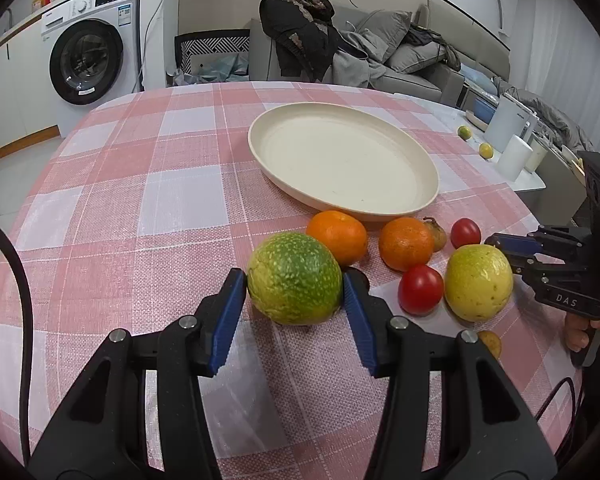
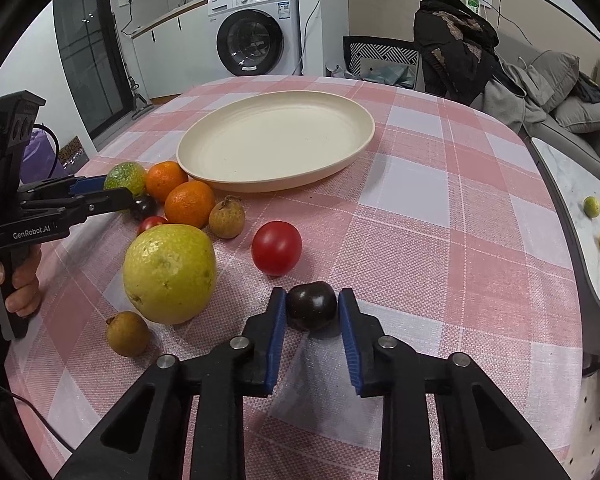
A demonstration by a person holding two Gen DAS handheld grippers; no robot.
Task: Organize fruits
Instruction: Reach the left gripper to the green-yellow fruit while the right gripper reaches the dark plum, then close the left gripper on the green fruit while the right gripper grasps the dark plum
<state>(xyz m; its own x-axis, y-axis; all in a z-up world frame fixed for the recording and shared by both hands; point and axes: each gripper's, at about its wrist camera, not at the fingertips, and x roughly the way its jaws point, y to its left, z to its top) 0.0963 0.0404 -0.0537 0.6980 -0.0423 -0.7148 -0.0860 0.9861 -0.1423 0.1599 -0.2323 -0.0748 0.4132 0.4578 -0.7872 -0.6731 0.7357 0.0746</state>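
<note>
The green-and-yellow fruit is seated on the tabletop directly between the jaws of the left gripper. Both blue pads are seen at its sides, apparently in contact, so the jaws are judged closed on it at roughly half their span; whether it has been lifted cannot be told, as its underside appears to rest on the cloth. The small dark fruit is held in the same manner between the jaws of the right gripper, which are narrowed to a small gap with a pad against each flank.

Each fruit is gripped across its widest part, presumably so that it does not roll or slip out when carried.

Ahead of the left jaws, two oranges are found, and beyond them the cream plate, in which nothing lies. This is judged to be the destination, placed within forward reach of both grippers. To the right of the left jaws a red tomato, a large yellow fruit and a second tomato are set close together.

Ahead and left of the right jaws the same yellow fruit and a tomato are seen; a small brown fruit lies to their left, and another further ahead. The sorting is judged to be at its start.
</note>
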